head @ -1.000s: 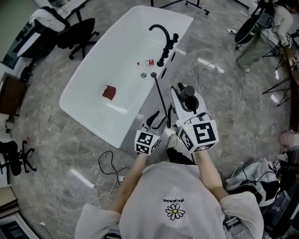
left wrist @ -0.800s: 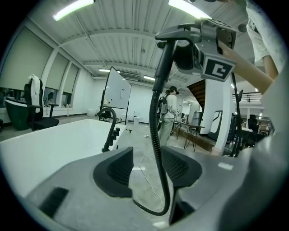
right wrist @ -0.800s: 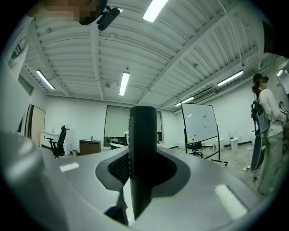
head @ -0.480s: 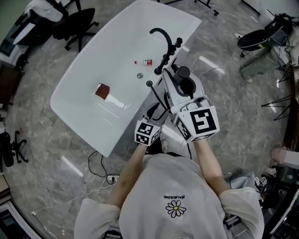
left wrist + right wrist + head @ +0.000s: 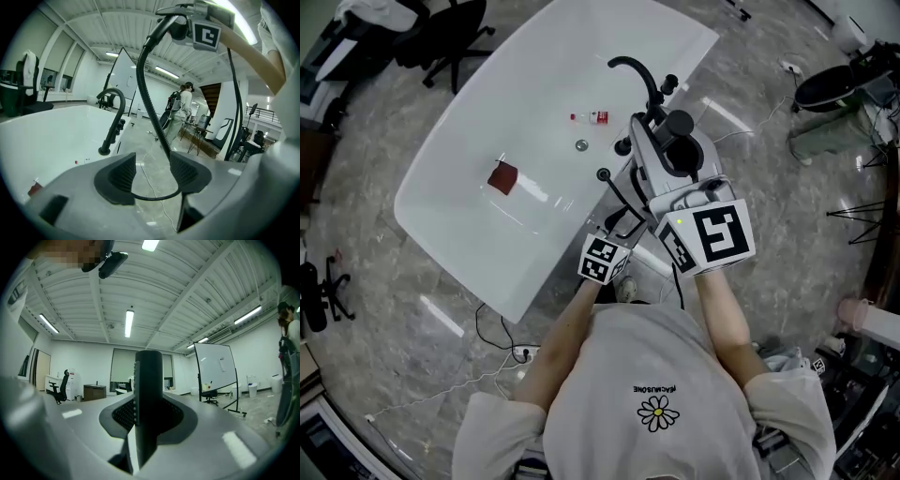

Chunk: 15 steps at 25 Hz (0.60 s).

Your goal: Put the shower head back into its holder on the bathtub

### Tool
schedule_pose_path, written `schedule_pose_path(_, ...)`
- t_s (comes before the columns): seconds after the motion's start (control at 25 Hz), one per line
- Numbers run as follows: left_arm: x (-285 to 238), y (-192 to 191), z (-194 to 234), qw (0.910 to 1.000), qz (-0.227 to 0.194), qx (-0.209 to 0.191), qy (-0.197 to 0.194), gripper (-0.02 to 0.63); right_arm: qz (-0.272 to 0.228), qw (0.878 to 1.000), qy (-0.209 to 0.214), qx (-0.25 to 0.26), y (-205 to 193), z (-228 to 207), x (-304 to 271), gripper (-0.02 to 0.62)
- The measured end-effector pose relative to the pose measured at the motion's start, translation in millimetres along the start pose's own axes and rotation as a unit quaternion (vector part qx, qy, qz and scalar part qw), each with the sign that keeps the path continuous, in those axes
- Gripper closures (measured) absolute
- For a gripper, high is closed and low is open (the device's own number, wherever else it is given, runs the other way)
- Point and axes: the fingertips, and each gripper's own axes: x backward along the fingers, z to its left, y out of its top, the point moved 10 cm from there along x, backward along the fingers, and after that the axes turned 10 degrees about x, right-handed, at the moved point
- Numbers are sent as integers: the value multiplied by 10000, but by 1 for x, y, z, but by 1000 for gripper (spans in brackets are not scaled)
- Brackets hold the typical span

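Note:
The white bathtub (image 5: 478,216) carries a black curved faucet (image 5: 635,70) with fittings on its right rim. My right gripper (image 5: 149,416) is shut on the handle of the black shower head (image 5: 679,126), which I hold above the rim just this side of the faucet. Its black hose (image 5: 151,101) hangs from the shower head (image 5: 179,27), passes between the jaws of my left gripper (image 5: 152,171) and loops under them. Those jaws have just been opening and stand open, not pressing on the hose. In the head view the left gripper (image 5: 623,223) is low beside the tub's rim.
In the tub lie a red object (image 5: 502,177), a small bottle (image 5: 592,117) and the drain (image 5: 581,144). A cable (image 5: 502,328) trails on the marble floor near the tub. An office chair (image 5: 455,37) stands at the far left. A person (image 5: 180,110) stands in the background.
Both grippers have moved along the tub's rim towards the faucet, the right one carrying the shower head. The left gripper's jaws have opened round the hose.

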Motion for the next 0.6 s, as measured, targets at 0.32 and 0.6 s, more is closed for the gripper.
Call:
schedule_pose_path(0.32, -34, -32, 14, 9981, 414, 176, -427, 377, 119, 9999, 102, 7, -5, 4, -32, 494)
schedule_pose_path(0.6, -69, -51, 18, 9967, 332, 672, -321, 362, -210, 9995, 198, -82, 30, 14, -31, 494)
